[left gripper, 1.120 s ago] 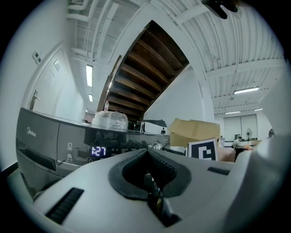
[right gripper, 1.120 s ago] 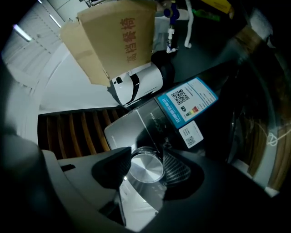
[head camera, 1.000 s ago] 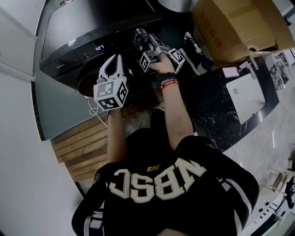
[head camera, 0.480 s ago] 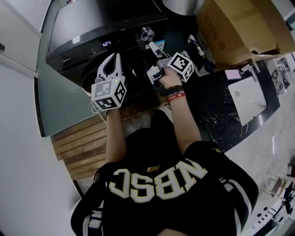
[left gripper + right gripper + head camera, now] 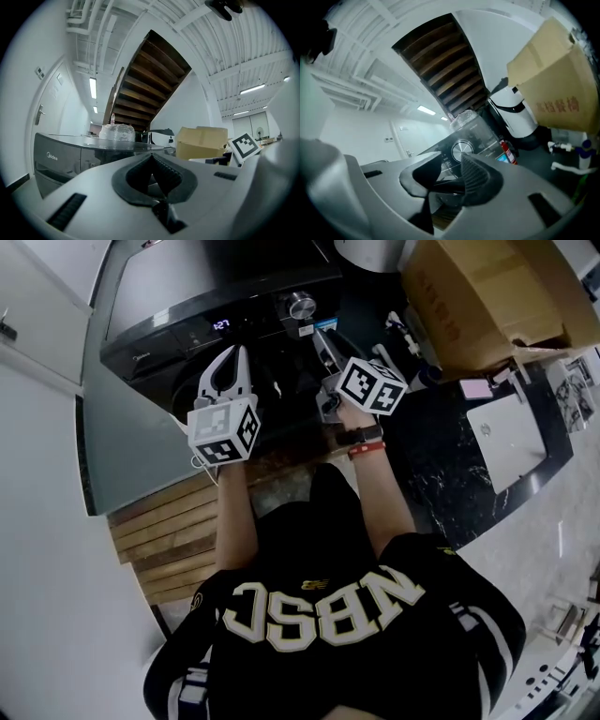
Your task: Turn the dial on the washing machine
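The dark washing machine (image 5: 187,287) stands ahead of me, its round silver dial (image 5: 301,304) on the front panel beside a lit display. My right gripper (image 5: 328,348) hangs a short way back from the dial and below it, touching nothing. In the right gripper view the dial (image 5: 461,150) shows beyond the part-open gap of the right gripper (image 5: 452,161). Its jaws have just been closing, with nothing between them. My left gripper (image 5: 234,352) floats before the machine's door, left of the dial, its tips together; in its own view the left gripper (image 5: 151,157) is shut and empty.
A big cardboard box (image 5: 478,287) stands right of the machine, with white bottles (image 5: 408,338) at its foot. A white laptop (image 5: 502,432) lies on the dark floor to the right. Wooden slats (image 5: 159,540) lie at lower left. A wrapped bundle (image 5: 112,131) sits on the machine's top.
My right gripper has come back off the dial and rolled, so its marker cube now faces up and the dial is uncovered. The left gripper has shifted only slightly.
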The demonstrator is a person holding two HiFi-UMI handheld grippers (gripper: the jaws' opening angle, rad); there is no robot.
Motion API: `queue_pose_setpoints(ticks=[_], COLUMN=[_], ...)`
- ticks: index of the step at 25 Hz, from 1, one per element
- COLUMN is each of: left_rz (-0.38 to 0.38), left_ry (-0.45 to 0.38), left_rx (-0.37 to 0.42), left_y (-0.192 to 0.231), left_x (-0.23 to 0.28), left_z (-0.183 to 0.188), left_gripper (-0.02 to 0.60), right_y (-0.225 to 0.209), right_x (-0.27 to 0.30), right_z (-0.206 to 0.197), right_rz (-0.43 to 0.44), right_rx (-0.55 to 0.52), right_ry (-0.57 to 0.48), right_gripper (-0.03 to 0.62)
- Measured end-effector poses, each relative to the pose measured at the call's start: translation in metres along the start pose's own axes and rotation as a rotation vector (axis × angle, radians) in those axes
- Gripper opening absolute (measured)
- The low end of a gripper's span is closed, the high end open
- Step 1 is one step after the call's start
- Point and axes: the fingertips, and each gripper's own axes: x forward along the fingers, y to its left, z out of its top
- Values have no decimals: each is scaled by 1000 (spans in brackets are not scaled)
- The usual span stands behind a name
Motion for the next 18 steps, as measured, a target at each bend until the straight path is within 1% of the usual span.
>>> queue_pose_setpoints(ticks=[2, 6, 9, 14, 18], left_rz=[5, 7, 20, 27, 33], left_ry=[5, 7, 8, 14, 0], left_rx=[-4, 1, 33, 65, 54], left_y=[-1, -5, -7, -13, -15], left_x=[-2, -6, -9, -12, -15], left_z=[-3, -6, -6, -11, -8], left_gripper=[14, 14, 14, 14, 14], right_y=[8, 19, 27, 34, 37], right_x=[-4, -13, -20, -27, -34], right_z=[3, 6, 8, 2, 4], right_rz=[3, -29, -48, -44, -53], right_rx=[-86, -257, -352, -441, -482], right_ry=[-6, -10, -17, -9, -21], right_gripper=[124, 97, 61, 35, 8])
